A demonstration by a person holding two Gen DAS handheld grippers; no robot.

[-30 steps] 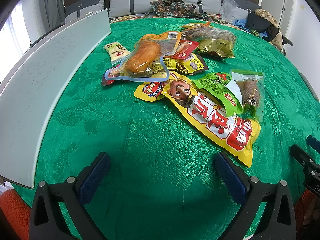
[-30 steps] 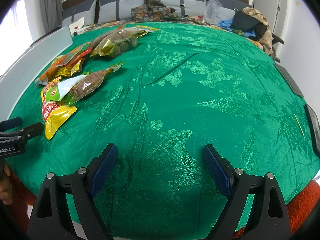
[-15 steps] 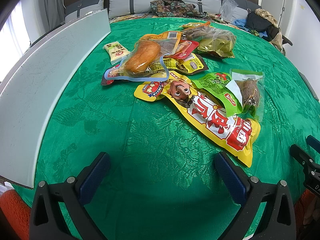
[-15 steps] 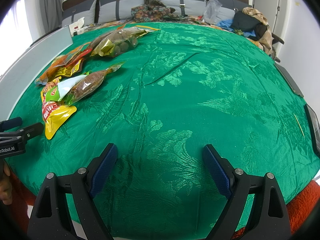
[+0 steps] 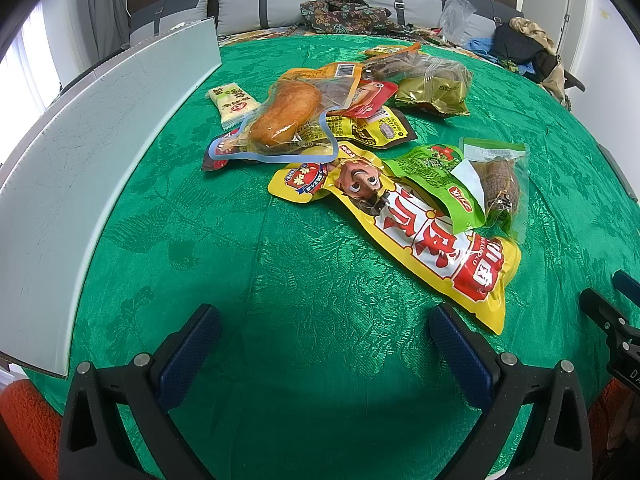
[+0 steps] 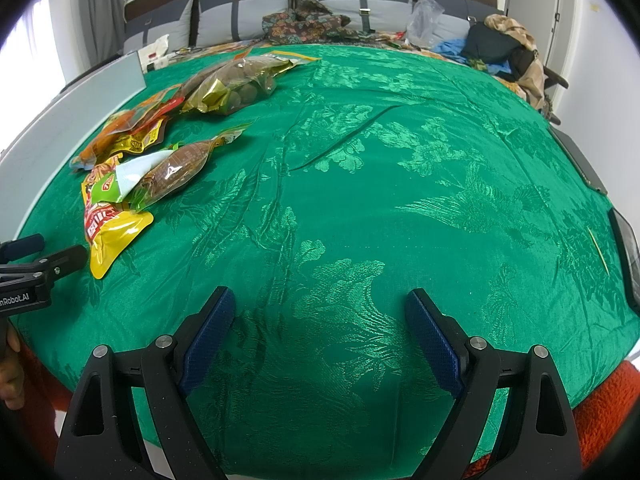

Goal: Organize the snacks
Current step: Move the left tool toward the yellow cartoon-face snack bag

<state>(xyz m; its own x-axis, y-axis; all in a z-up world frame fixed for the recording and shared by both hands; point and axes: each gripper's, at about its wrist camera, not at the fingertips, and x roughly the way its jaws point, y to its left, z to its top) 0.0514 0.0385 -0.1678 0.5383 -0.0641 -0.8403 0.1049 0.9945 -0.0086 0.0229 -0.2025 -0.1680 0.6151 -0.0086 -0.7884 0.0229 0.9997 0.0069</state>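
Observation:
A heap of snack packs lies on the green tablecloth. Nearest my left gripper is a long yellow pack with a cartoon face; a green pack and a clear pack with a brown snack overlap it. Farther back sit a clear pack with an orange bun, a small pale pack and a gold bag. The left gripper is open and holds nothing. My right gripper is open over bare cloth, with the yellow pack and brown snack pack off to its left.
A long white board runs along the table's left edge. Behind the table stand grey cushions, a patterned cloth and piled clothes. The cloth to the right of the snacks is bare. The other gripper's tips show at a frame edge.

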